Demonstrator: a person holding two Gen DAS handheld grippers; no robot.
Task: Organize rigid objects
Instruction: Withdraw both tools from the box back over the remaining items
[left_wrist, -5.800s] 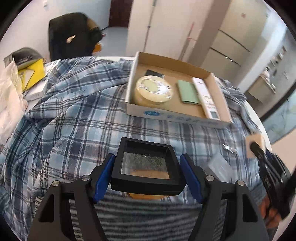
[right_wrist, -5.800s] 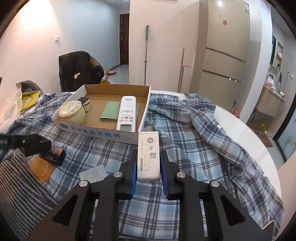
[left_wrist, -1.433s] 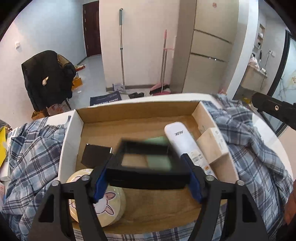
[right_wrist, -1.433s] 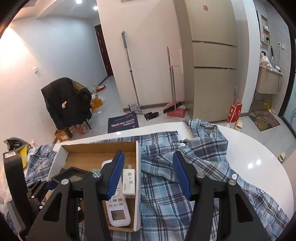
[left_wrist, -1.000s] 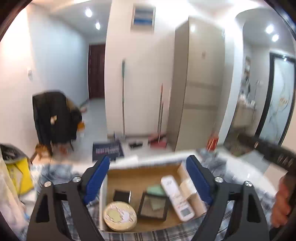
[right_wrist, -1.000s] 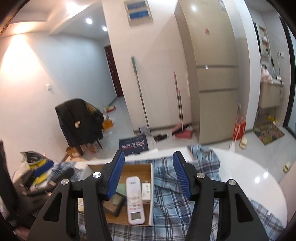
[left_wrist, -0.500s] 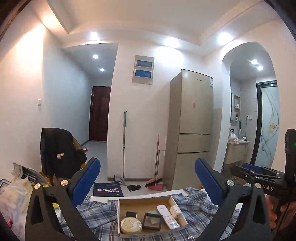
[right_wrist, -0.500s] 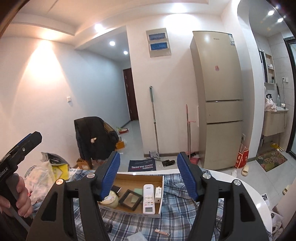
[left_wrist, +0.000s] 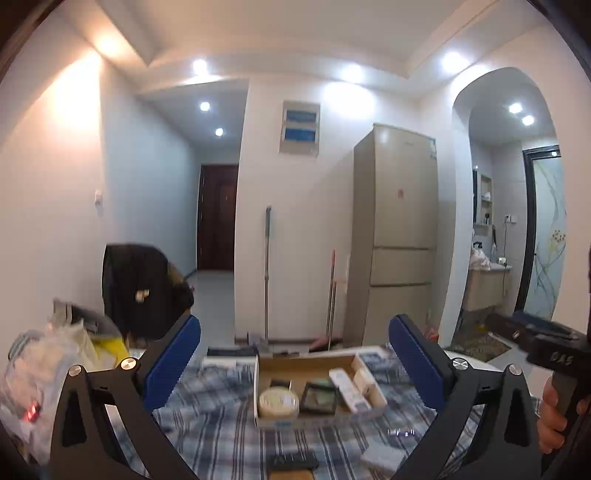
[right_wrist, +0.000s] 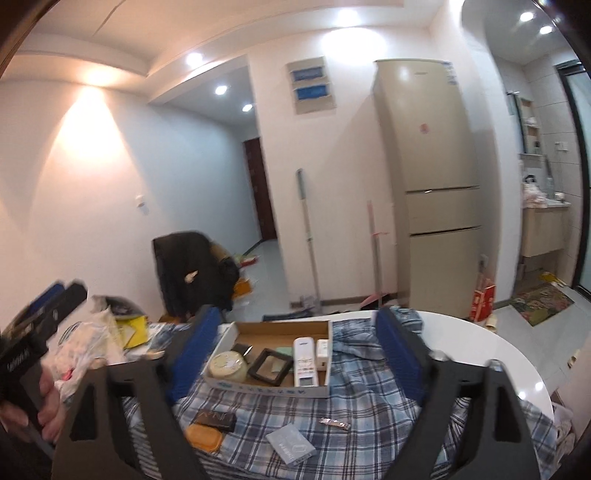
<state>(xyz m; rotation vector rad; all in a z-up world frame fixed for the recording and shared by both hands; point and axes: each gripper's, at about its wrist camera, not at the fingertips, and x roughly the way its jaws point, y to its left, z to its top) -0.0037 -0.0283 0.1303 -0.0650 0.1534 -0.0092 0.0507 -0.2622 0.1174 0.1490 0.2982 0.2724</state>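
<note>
The open cardboard box (right_wrist: 266, 388) sits on the plaid cloth, far ahead of both grippers. In it lie a round cream tin (right_wrist: 228, 365), a black frame (right_wrist: 269, 366), a white remote (right_wrist: 305, 362) and a small white box (right_wrist: 322, 353). In front of it, on the cloth, are a dark flat case (right_wrist: 216, 410), an orange piece (right_wrist: 204, 435), a grey card pack (right_wrist: 291, 448) and a small metal clip (right_wrist: 334, 413). My left gripper (left_wrist: 293, 332) is open and empty. The jaws of my right gripper (right_wrist: 297, 314) are opening, with nothing between them.
The plaid cloth (right_wrist: 369, 406) covers a round white table (right_wrist: 480, 350). Plastic bags (left_wrist: 40, 369) and a yellow item (right_wrist: 131, 332) are piled at the left. A chair with a black jacket (right_wrist: 192, 273), a mop, a broom and a fridge (right_wrist: 436, 184) stand beyond.
My left gripper let go of the black frame, which now lies in the box. Both grippers pulled back from the box and tilted up. The right jaws have spread wider.
</note>
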